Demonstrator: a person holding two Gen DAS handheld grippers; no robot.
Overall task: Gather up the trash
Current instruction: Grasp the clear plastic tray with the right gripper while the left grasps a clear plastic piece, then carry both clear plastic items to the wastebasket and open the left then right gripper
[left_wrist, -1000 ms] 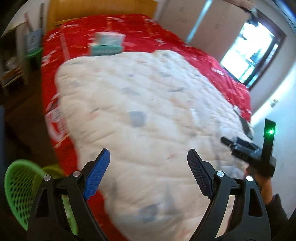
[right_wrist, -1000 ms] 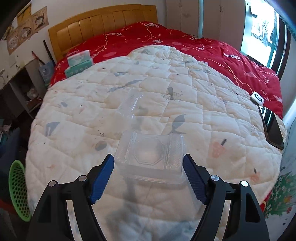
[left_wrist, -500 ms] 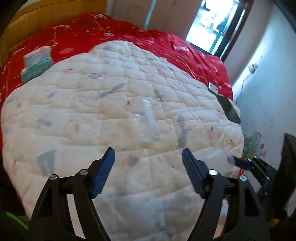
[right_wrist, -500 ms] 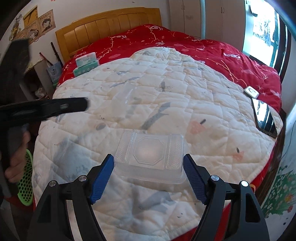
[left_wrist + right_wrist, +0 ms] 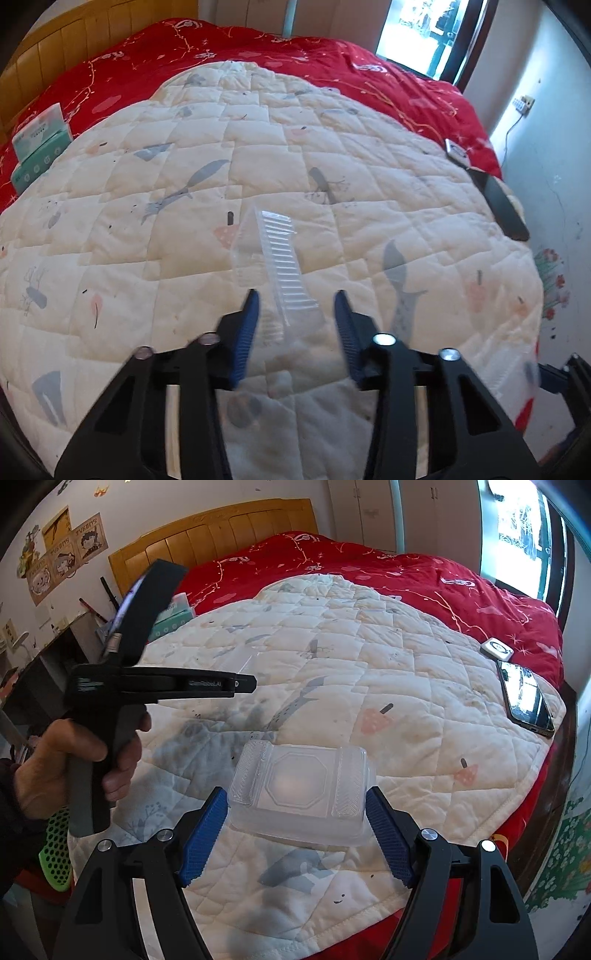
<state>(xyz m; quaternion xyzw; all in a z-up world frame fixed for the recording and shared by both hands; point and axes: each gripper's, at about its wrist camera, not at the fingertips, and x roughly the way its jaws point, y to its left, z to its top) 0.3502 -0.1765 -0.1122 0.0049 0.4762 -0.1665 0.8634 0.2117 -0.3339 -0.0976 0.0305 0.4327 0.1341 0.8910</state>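
Note:
A clear ribbed plastic tray (image 5: pixel 275 258) lies on the white quilt (image 5: pixel 332 155) in the left wrist view. My left gripper (image 5: pixel 297 314) is open, its blue pads either side of the tray's near end, not clamped. In the right wrist view my right gripper (image 5: pixel 297 827) is shut on a clear plastic box (image 5: pixel 301 794), held above the quilt (image 5: pixel 369 672). The left gripper's body (image 5: pixel 155 686) shows there at the left, pointing at the faint ribbed tray (image 5: pixel 245 661).
A phone (image 5: pixel 524 698) and a small white device (image 5: pixel 498 649) lie at the bed's right edge. Tissue packs (image 5: pixel 38 147) sit on the red blanket (image 5: pixel 258 48). A green mesh basket (image 5: pixel 57 849) stands on the floor at the bed's left.
My left gripper swung from the basket side over the bed to the ribbed tray, and its jaws narrowed. The right gripper kept hold of the box and shifted little.

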